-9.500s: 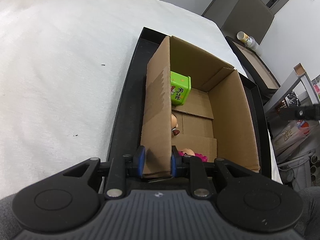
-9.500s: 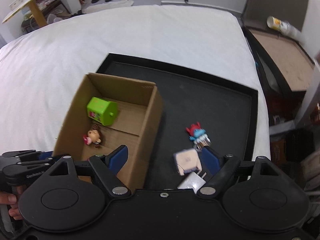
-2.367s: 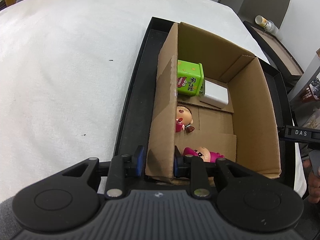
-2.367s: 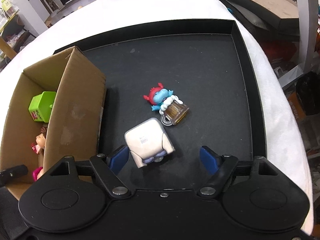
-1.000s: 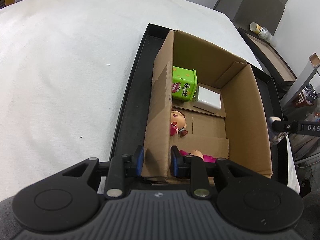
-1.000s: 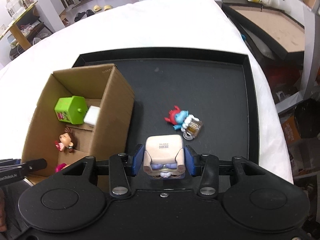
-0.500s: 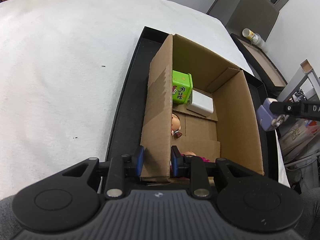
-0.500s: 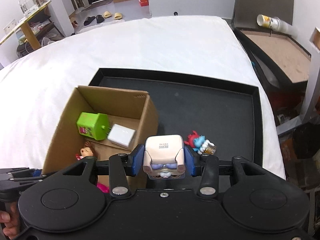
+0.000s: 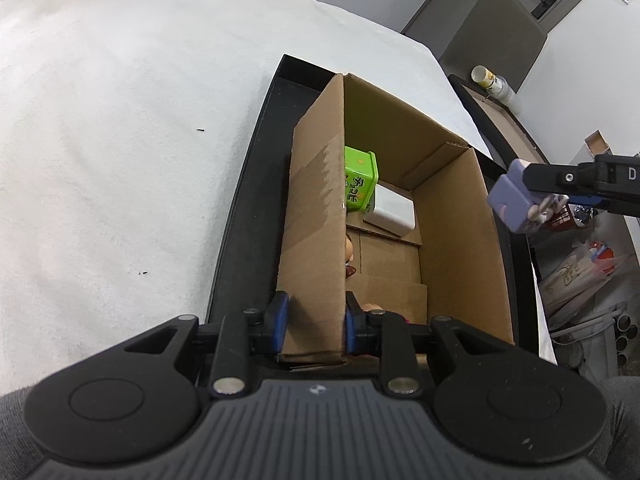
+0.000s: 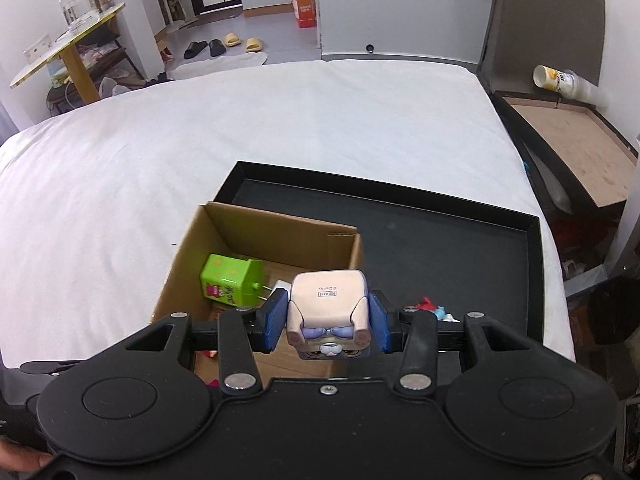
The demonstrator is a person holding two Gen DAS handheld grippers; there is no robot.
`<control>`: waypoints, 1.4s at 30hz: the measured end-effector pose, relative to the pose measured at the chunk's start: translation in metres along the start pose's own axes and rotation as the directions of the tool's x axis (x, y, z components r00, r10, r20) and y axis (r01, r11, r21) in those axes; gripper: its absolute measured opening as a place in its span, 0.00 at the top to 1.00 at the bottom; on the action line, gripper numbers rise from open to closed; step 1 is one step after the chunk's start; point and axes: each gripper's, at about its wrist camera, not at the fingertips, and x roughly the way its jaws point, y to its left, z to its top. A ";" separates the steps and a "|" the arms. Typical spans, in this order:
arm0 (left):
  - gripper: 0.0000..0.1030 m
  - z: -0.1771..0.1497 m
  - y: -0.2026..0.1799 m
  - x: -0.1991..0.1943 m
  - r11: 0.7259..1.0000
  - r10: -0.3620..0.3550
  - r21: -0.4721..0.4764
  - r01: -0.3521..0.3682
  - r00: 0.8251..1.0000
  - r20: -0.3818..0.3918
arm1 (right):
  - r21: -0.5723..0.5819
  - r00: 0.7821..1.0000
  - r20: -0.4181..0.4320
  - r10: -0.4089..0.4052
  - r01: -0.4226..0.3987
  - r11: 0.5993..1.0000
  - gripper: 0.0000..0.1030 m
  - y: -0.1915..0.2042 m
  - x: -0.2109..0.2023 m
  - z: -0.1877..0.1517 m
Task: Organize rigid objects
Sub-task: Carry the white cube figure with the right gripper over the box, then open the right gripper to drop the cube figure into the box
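A cardboard box [image 9: 456, 216] stands at the left of a black tray [image 10: 460, 248]. My left gripper [image 9: 314, 326] is shut on the box's left wall. Inside lie a green cube [image 9: 360, 180], a white charger block [image 9: 394, 210] and two small dolls, mostly hidden. My right gripper [image 10: 327, 314] is shut on a beige and purple cube figure [image 10: 328, 312], held above the box's right wall; it also shows in the left wrist view [image 9: 514, 200]. A blue and red figure [image 10: 434, 308] lies on the tray, partly hidden behind the right finger.
The tray lies on a white cloth [image 10: 200, 152]. A second tray with a brown floor [image 10: 572, 136] and a paper cup [image 10: 560, 80] stand to the right. Bags and clutter lie on the floor beyond the table's right edge.
My right gripper closed on the cube figure, lifted it off the tray and carried it up and left toward the box. My left gripper has kept its hold on the box wall.
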 end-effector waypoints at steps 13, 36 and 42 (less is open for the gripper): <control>0.75 -0.002 0.004 -0.004 1.000 -0.023 0.001 0.023 1.000 0.002 | -0.015 0.999 -0.041 0.002 -0.003 1.000 0.58 0.023 0.013 -0.005; 0.75 -0.002 0.002 -0.002 1.000 -0.019 0.003 0.019 1.000 -0.005 | 0.102 1.000 -0.018 0.008 -0.006 0.995 0.44 -0.006 0.009 -0.004; 0.76 -0.002 0.001 -0.001 1.000 -0.008 0.010 0.008 1.000 -0.007 | 0.107 1.000 -0.020 0.015 -0.013 0.994 0.39 -0.013 0.006 -0.010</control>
